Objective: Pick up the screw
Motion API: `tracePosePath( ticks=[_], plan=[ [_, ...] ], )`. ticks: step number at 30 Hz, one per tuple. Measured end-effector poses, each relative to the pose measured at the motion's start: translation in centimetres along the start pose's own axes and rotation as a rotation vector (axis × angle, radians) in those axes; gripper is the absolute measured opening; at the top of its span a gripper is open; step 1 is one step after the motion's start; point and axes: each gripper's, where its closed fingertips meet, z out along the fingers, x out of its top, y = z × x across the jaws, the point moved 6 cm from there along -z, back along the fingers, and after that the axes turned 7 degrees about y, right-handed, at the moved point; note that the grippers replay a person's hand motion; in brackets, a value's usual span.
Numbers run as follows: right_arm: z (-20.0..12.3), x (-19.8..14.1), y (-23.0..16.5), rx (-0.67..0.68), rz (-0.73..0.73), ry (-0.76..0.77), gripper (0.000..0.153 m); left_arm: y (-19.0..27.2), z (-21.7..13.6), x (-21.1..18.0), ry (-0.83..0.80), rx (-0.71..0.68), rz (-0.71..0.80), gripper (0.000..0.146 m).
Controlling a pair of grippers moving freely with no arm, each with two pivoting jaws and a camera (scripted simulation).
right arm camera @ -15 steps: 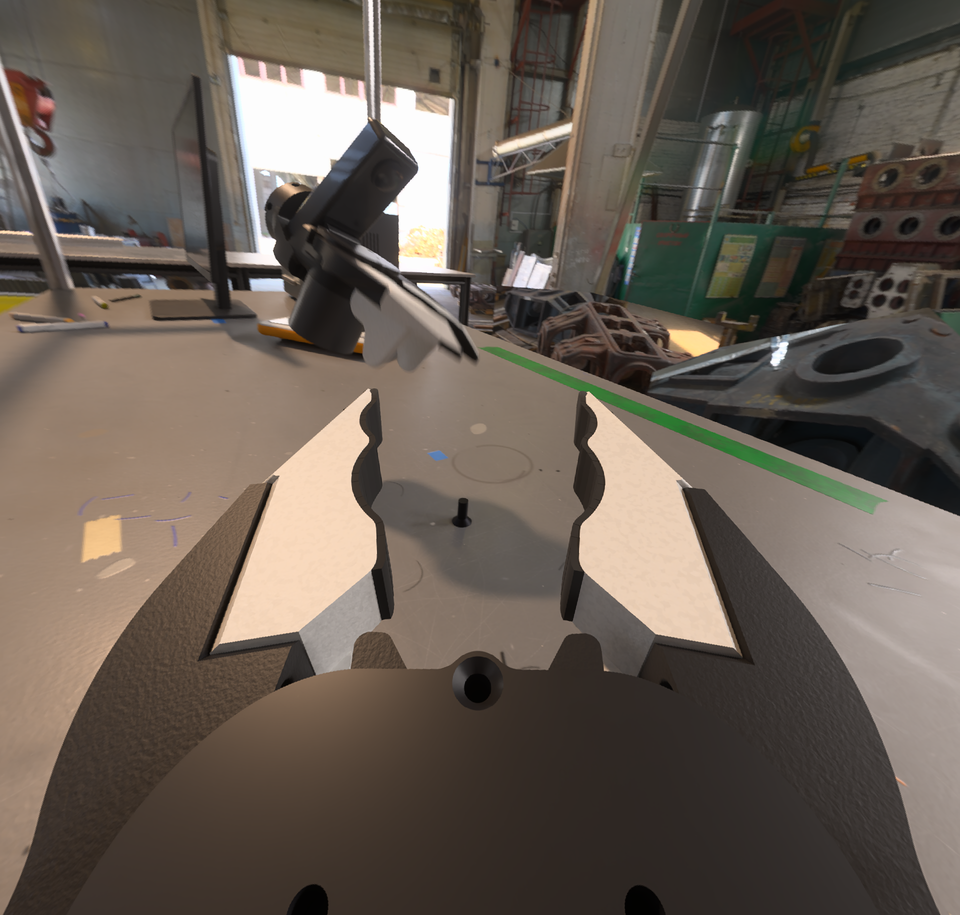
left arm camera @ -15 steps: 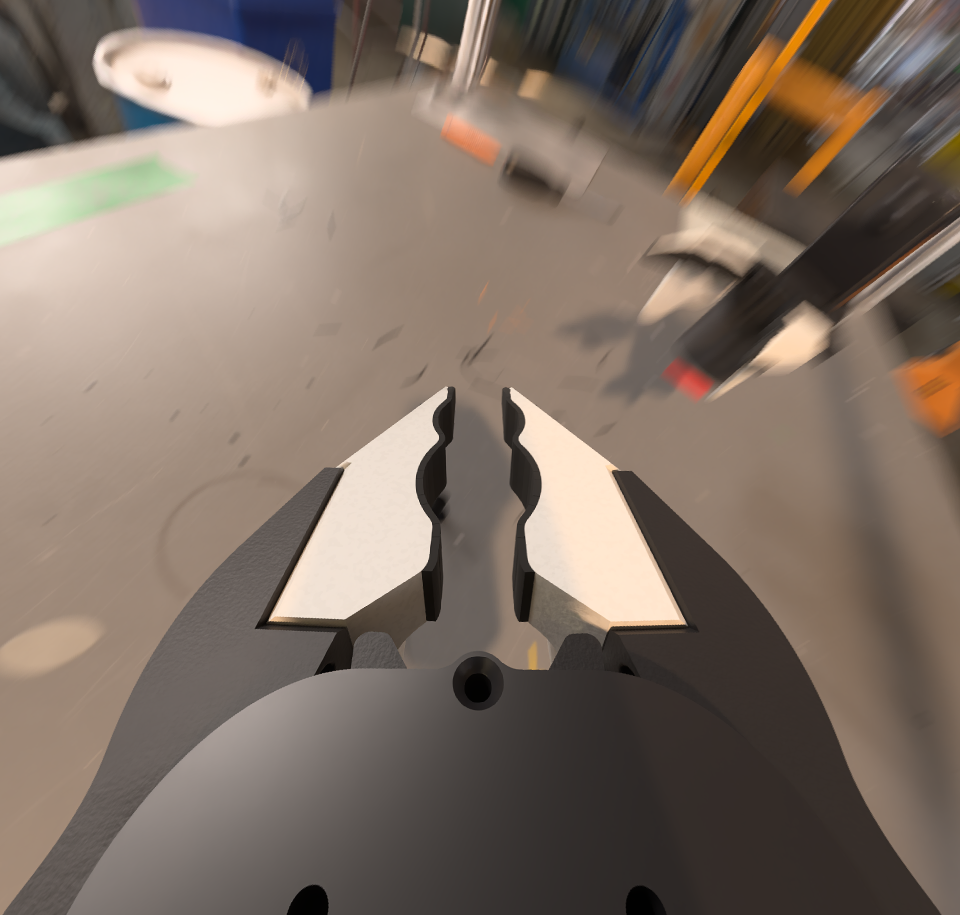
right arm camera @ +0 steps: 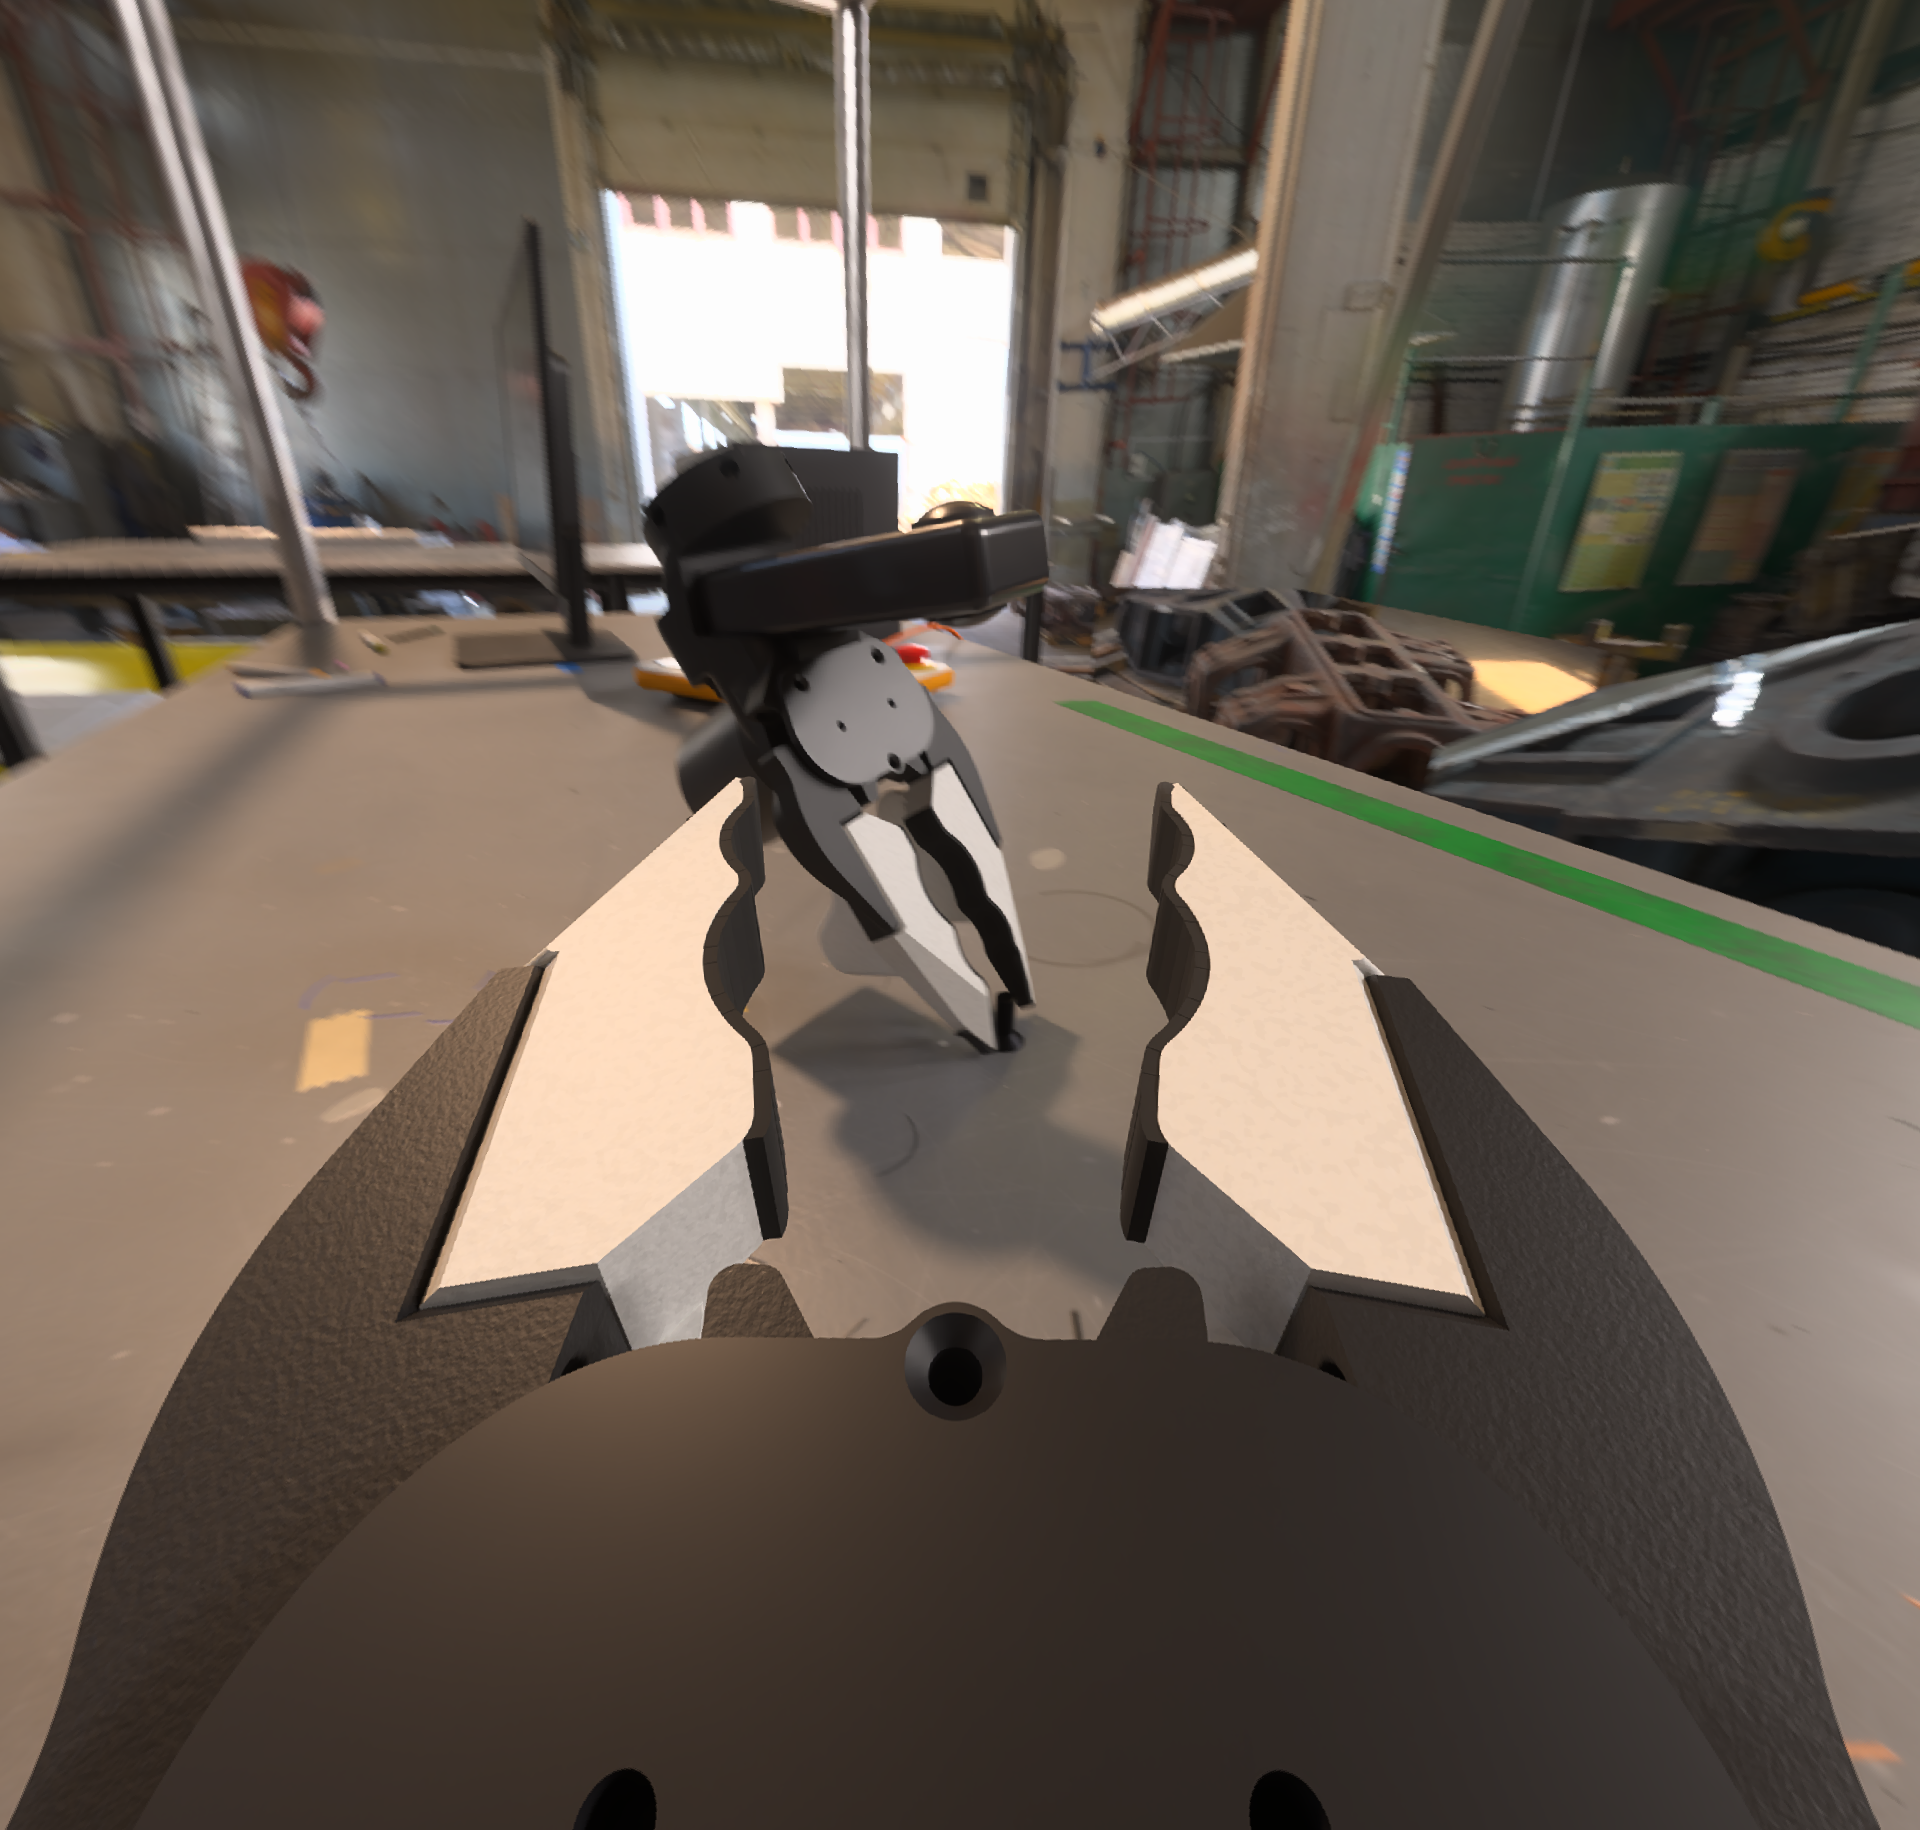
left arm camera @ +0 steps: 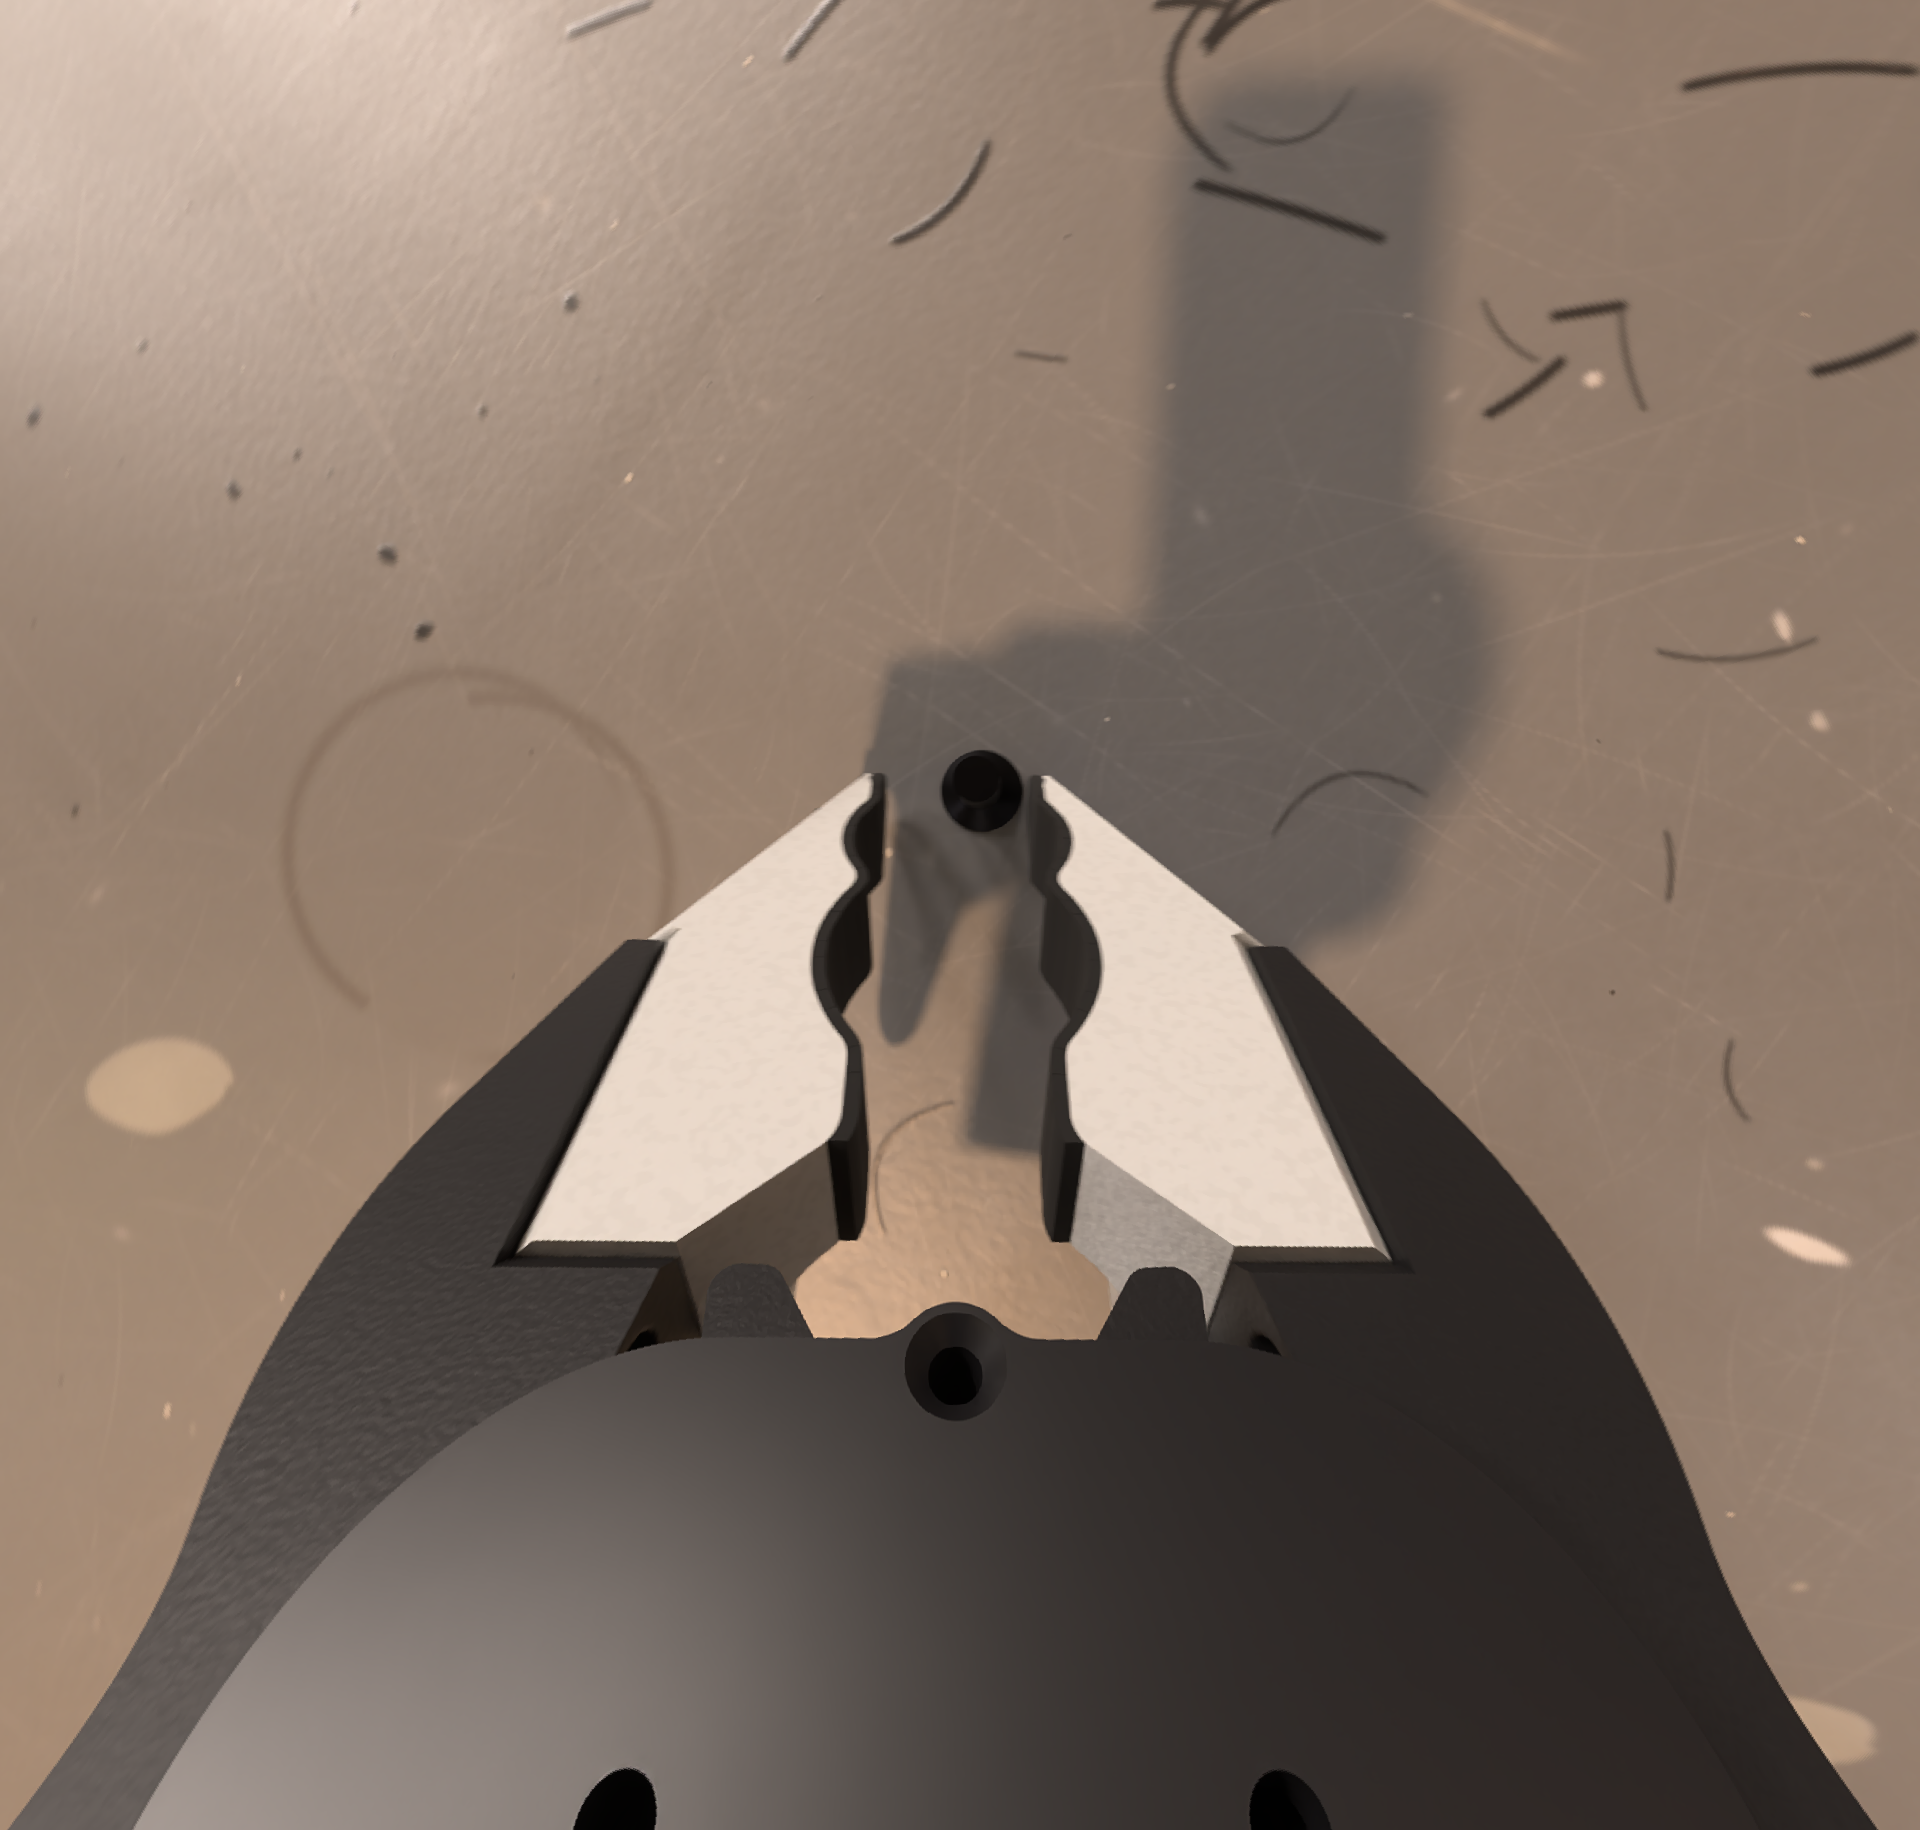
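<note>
Left wrist view, near to far. We look steeply down w/ the left gripper [left arm camera: 958, 793] at the grey table [left arm camera: 520, 326]. Its two fingers stand a narrow gap apart, not touching each other. The screw [left arm camera: 980, 789], small & black, stands head-up on the table right at the tip line, between the two fingertips [left arm camera: 862, 814] and nearer the one on the view's right; we cannot tell whether either pad touches it. Beyond the screw lies the gripper's own shadow [left arm camera: 1299, 533]; to the screw's left, a faint ring mark [left arm camera: 478, 835] on the table; far beyond it, dark scratch marks [left arm camera: 1288, 206].

Right wrist view, near to far. The right gripper [right arm camera: 956, 804] hangs low over the table [right arm camera: 208, 897], jaws wide apart, nothing between them but bare tabletop. Beyond its tips the left gripper [right arm camera: 1000, 1017] points steeply down, tips at the table surface. The screw [right arm camera: 1006, 1034] shows only as a dark speck at those tips. Right of the screw runs a green tape line [right arm camera: 1507, 855]; beyond the screw, a yellow-orange item [right arm camera: 665, 684] & a thin black stand [right arm camera: 556, 492] near the table's far edge.
</note>
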Motion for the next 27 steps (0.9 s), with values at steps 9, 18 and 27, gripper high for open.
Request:
tracePosePath(
  ticks=[9, 18, 27],
  plan=[
    [-0.1, -1.1, -0.7, 0.201, 0.076, 0.012, 0.075, 0.3, -6.6, 1.8, 0.094, -0.235, 0.244, 0.008],
    [1.1, -1.9, -3.6, 0.309, -0.161, -0.226, 0.075, 3.6, -13.0, 2.0, 0.076, -0.588, 0.312, 0.008],
    [2.1, -2.4, -6.0, 0.386, -0.317, -0.4, 0.075, 5.0, -13.8, 1.0, -0.098, -0.526, 0.414, 0.008]
  ],
)
